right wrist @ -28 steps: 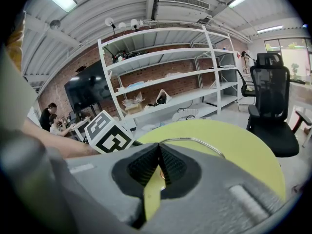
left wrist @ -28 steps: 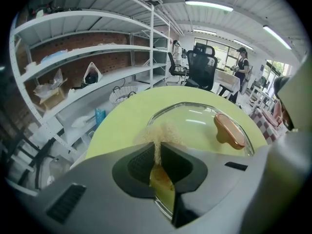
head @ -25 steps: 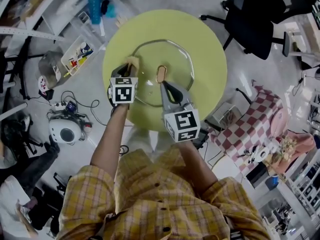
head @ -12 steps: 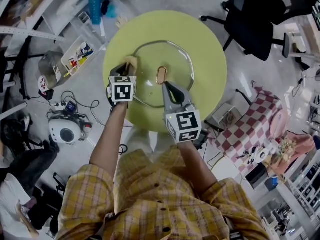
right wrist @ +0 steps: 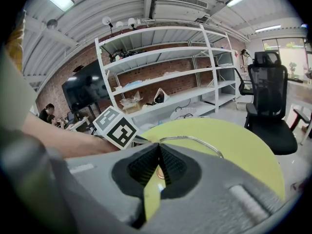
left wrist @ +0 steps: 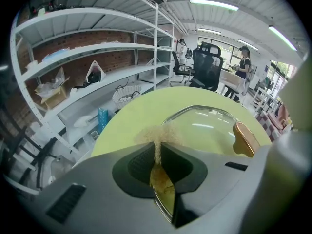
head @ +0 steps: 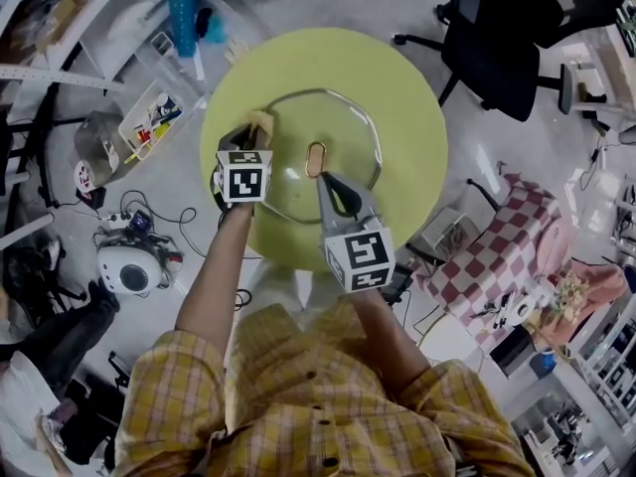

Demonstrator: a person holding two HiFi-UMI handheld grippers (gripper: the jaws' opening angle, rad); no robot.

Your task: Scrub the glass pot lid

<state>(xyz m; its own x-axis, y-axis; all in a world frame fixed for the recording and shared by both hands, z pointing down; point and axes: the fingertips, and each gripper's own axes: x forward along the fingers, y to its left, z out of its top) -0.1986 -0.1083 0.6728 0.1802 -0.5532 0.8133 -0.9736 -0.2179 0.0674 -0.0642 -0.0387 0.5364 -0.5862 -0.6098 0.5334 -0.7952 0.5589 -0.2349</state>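
A glass pot lid (head: pixel 316 137) with a copper-coloured handle (head: pixel 316 159) lies on the round yellow-green table (head: pixel 407 87). My left gripper (head: pixel 250 135) is at the lid's left rim, shut on a tan sponge (head: pixel 261 121). In the left gripper view the sponge (left wrist: pixel 157 133) bulges out past the gripper (left wrist: pixel 157 147), against the edge of the lid (left wrist: pixel 204 123). My right gripper (head: pixel 324 177) reaches in from the near side and is shut on the handle. In the right gripper view the handle (right wrist: pixel 159 172) shows just behind the closed gripper (right wrist: pixel 157 150).
A black office chair (head: pixel 497 38) stands beyond the table at the right. A red-and-white checked cloth (head: pixel 507 237) lies to the right. White shelves (head: pixel 60 28), a bin of items (head: pixel 149 117), cables and a white device (head: pixel 124 266) crowd the floor at the left.
Both grippers keep their hold. The view has shifted slightly, and the right gripper and the lid's handle sit a little lower and further left in it.
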